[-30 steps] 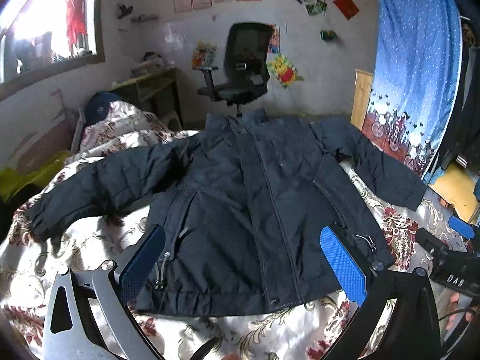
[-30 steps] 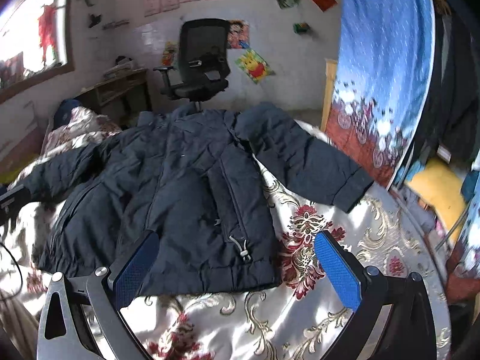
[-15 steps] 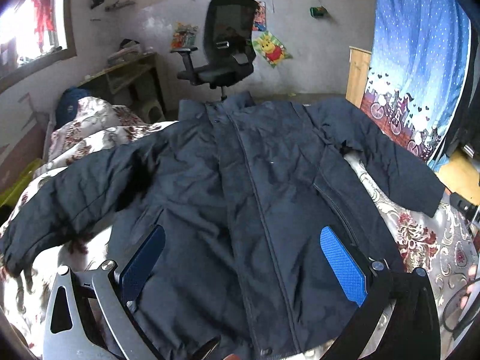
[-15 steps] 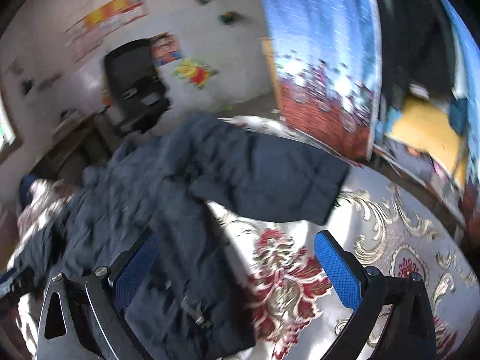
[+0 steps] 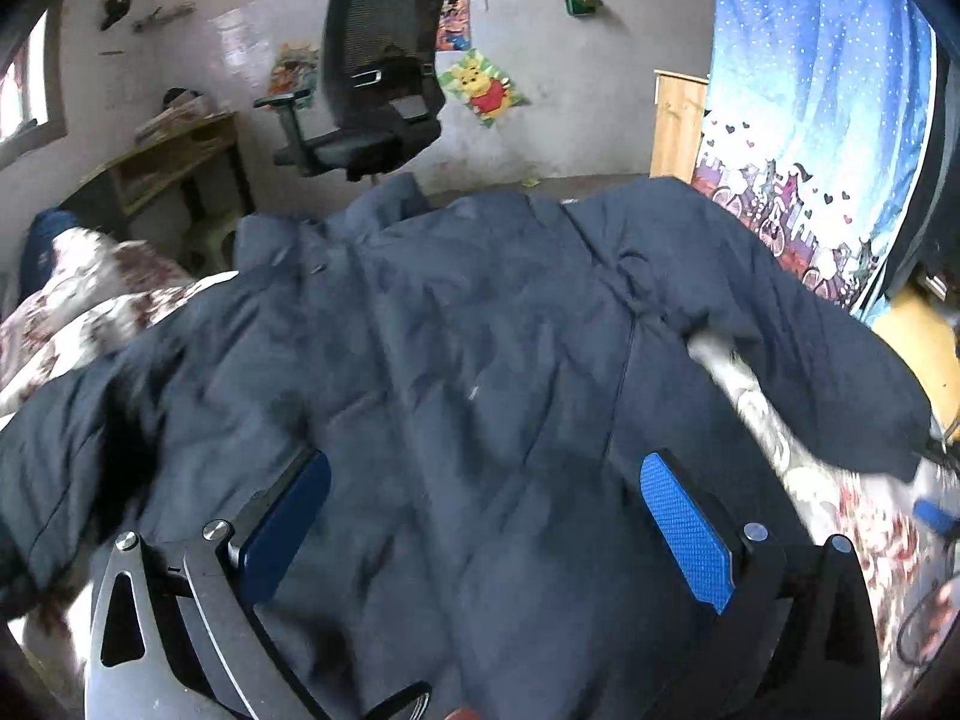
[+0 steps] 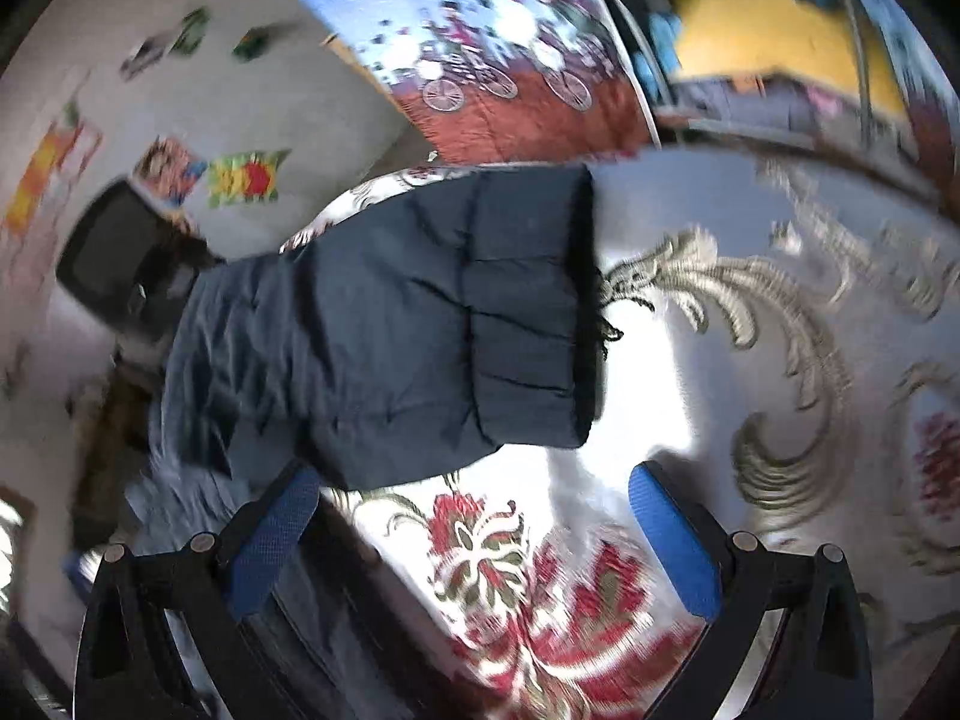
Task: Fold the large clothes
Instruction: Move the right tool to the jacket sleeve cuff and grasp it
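Observation:
A large dark navy padded jacket (image 5: 480,360) lies spread front-up on a floral bedspread (image 5: 864,516), sleeves out to both sides. My left gripper (image 5: 486,516) is open and empty, low over the jacket's chest and belly. In the right wrist view the jacket's right sleeve (image 6: 432,324) lies across the bedspread (image 6: 750,360) with its cuff (image 6: 582,300) pointing right. My right gripper (image 6: 474,534) is open and empty, just in front of the sleeve, its left finger near the sleeve's lower edge.
A black office chair (image 5: 372,90) and a wooden desk (image 5: 174,162) stand behind the bed by the wall. A blue patterned curtain (image 5: 816,120) hangs at the right. A rumpled floral quilt (image 5: 90,300) lies at the left.
My left gripper has moved forward over the jacket, from its hem to its chest. My right gripper has swung right and closed in on the right sleeve's cuff.

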`<act>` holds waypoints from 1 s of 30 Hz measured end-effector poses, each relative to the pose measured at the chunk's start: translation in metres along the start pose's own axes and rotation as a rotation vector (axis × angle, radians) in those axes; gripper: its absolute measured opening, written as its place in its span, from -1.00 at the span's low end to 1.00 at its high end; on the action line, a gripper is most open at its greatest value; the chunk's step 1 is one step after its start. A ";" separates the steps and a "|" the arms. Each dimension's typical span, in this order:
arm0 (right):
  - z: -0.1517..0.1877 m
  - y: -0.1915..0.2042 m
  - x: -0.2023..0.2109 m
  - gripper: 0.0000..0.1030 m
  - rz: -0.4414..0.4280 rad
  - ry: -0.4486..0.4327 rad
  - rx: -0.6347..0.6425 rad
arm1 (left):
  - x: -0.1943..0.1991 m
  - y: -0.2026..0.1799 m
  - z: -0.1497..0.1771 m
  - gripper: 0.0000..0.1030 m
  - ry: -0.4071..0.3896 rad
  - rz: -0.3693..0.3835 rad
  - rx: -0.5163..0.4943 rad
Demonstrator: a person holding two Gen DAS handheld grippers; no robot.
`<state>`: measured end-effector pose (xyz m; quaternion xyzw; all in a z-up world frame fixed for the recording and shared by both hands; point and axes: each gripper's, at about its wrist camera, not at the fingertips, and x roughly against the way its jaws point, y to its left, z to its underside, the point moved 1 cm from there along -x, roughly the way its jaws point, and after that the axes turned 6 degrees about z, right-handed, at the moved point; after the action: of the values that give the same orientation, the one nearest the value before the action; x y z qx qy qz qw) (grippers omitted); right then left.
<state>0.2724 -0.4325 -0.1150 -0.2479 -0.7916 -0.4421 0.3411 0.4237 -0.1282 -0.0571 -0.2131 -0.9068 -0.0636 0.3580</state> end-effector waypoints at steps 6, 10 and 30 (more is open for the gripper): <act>-0.018 -0.023 -0.011 0.54 -0.088 -0.055 -0.204 | -0.060 0.009 -0.045 0.98 -0.016 0.055 0.100; -0.029 -0.026 -0.019 0.23 -0.057 -0.091 -0.267 | -0.097 0.017 -0.070 0.98 -0.005 0.080 0.176; -0.049 0.021 0.002 -0.85 -0.094 -0.346 -0.048 | -0.197 -0.007 -0.095 0.98 0.175 0.129 0.176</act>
<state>0.3011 -0.4647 -0.0837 -0.2911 -0.8385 -0.4271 0.1725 0.6086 -0.2271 -0.1206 -0.2325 -0.8585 0.0208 0.4566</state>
